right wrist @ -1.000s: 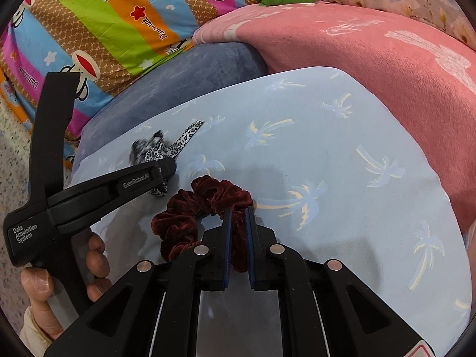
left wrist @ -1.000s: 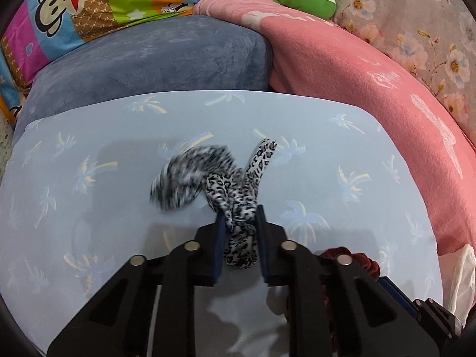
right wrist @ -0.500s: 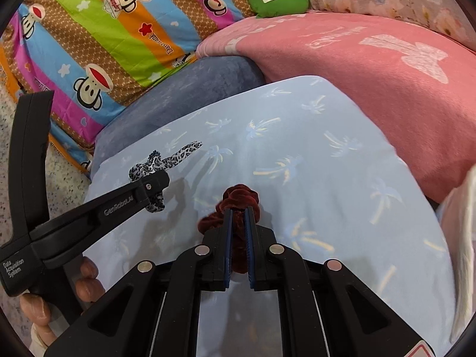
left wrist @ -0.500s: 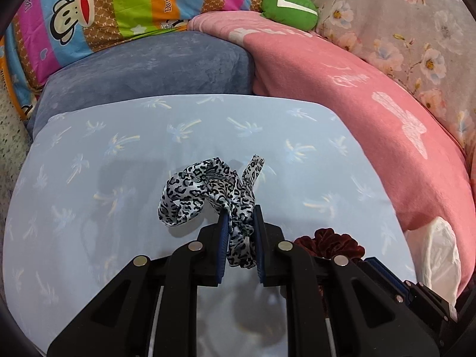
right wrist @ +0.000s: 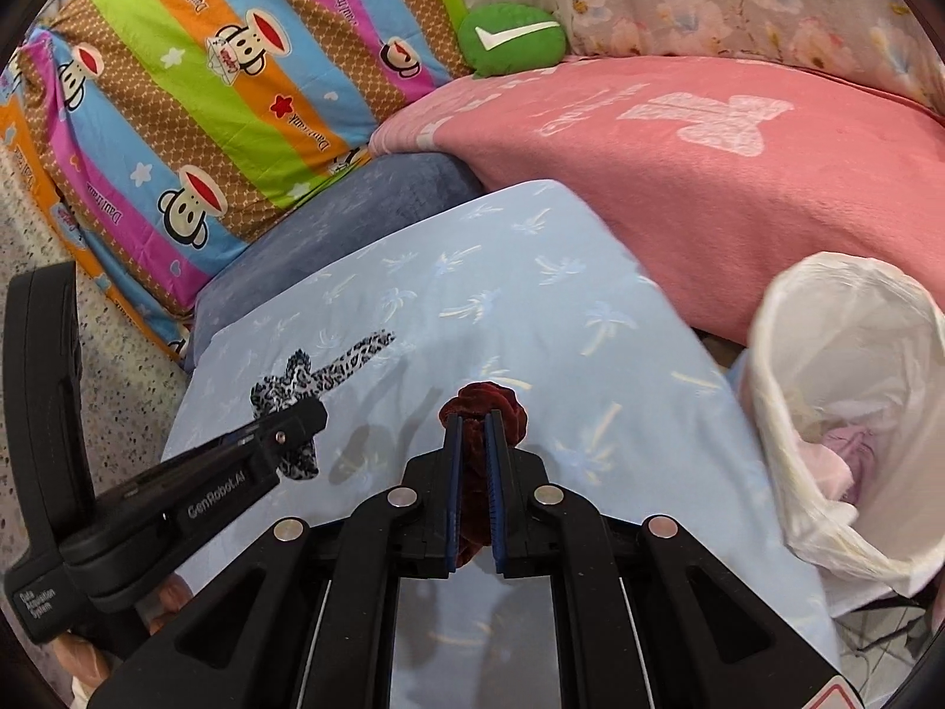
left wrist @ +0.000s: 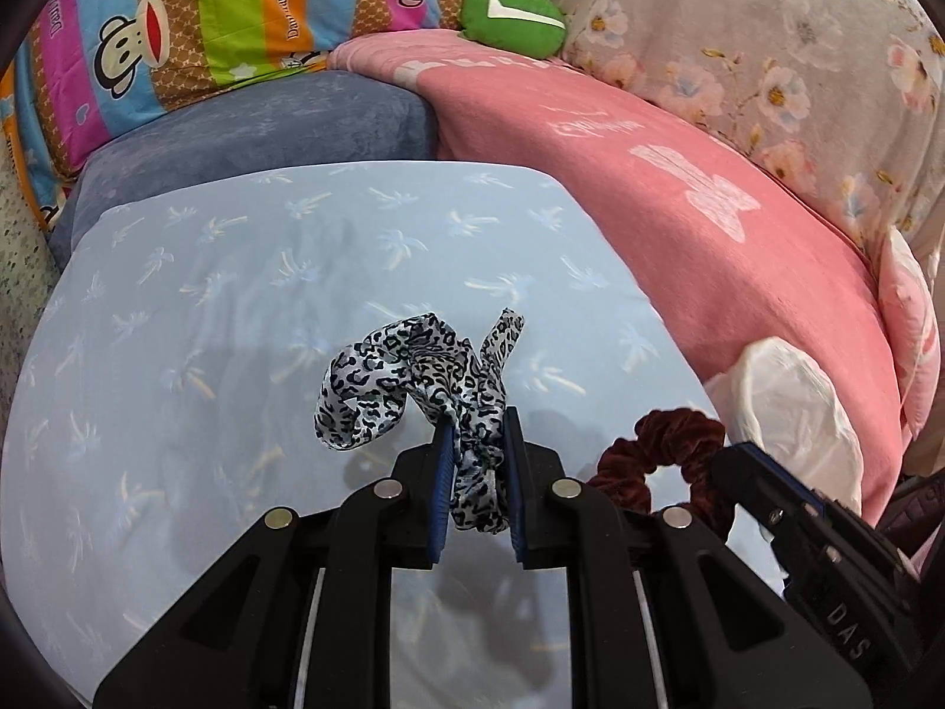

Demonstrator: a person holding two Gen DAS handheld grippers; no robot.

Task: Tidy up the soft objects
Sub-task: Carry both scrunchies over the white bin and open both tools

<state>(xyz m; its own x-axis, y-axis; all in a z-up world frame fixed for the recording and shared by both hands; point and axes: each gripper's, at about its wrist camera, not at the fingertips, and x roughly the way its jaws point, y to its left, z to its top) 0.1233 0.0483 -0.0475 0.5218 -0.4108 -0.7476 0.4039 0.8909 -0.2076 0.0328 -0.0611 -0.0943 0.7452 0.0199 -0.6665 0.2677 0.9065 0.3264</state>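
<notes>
My left gripper [left wrist: 477, 422] is shut on a black-and-white leopard-print scrunchie [left wrist: 407, 372], which hangs above the pale blue palm-print cushion [left wrist: 236, 307]. In the right wrist view the same scrunchie [right wrist: 331, 369] shows at the tip of the left gripper [right wrist: 307, 419]. My right gripper [right wrist: 471, 422] is shut on a dark red velvet scrunchie [right wrist: 481, 405], also lifted off the cushion [right wrist: 531, 295]. That red scrunchie [left wrist: 667, 455] appears at the lower right of the left wrist view, beside the right gripper's body. A white plastic bag [right wrist: 844, 413] stands open at the right, with pink fabric inside.
A pink blanket [right wrist: 709, 177] rises behind and right of the blue cushion. A grey-blue cushion [left wrist: 266, 130], a striped monkey-print pillow [right wrist: 207, 88] and a green plush [left wrist: 511, 18] lie at the back. Speckled floor [right wrist: 35, 236] runs along the left. A hand [right wrist: 88, 650] grips the left tool.
Both grippers have risen and drawn back toward the right with their scrunchies held. The white bag has come into view at the right.
</notes>
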